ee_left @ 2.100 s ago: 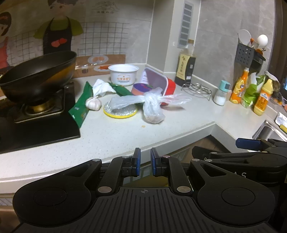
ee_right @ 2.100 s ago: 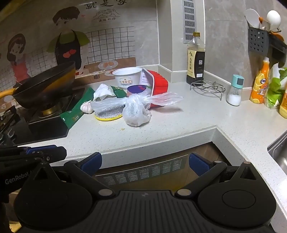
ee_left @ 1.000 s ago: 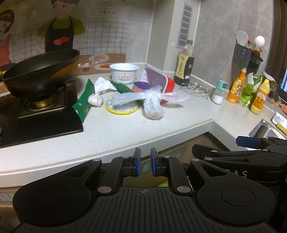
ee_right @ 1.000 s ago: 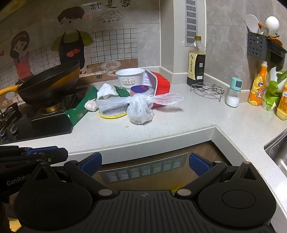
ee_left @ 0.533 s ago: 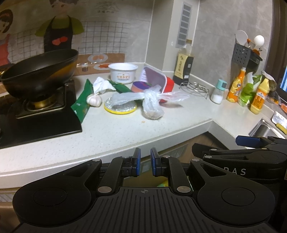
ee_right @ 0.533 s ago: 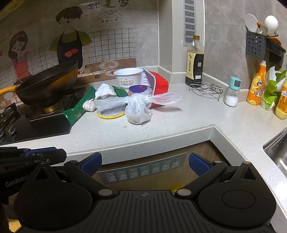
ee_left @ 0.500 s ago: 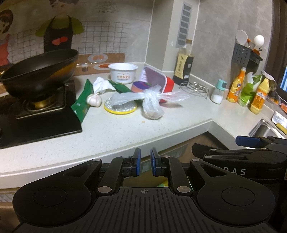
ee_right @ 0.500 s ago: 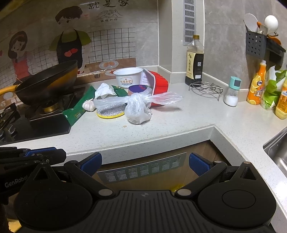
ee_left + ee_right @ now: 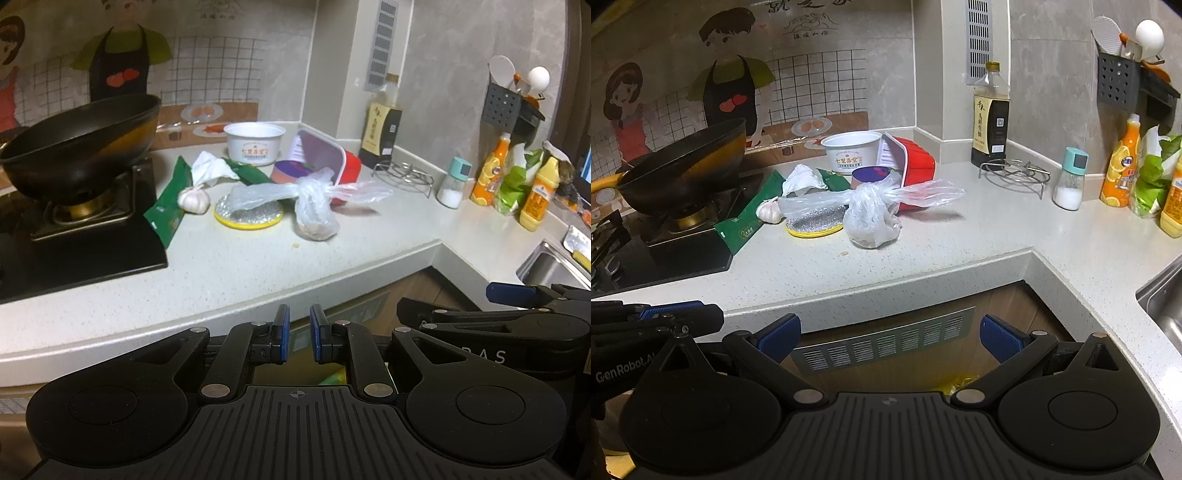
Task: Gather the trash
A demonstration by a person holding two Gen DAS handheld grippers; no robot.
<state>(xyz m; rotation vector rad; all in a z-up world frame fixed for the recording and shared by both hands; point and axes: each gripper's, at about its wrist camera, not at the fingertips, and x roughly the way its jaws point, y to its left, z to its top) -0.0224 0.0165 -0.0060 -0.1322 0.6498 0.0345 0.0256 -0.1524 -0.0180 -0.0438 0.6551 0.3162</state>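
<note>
Left black two-finger gripper with blue pads (image 9: 297, 334): jaws drawn nearly together, a narrow gap between the pads, nothing held, angled downward. Right black two-finger gripper with blue pads (image 9: 888, 338): jaws spread wide, empty, angled downward, just beside the left.

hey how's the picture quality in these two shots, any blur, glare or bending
Left wrist view: dim and warm, sharp, corners vignetted, counter edge bowed by the fisheye. Right wrist view: brighter, sharp, the plastic bag casts a soft shadow, no strong glare.
</note>
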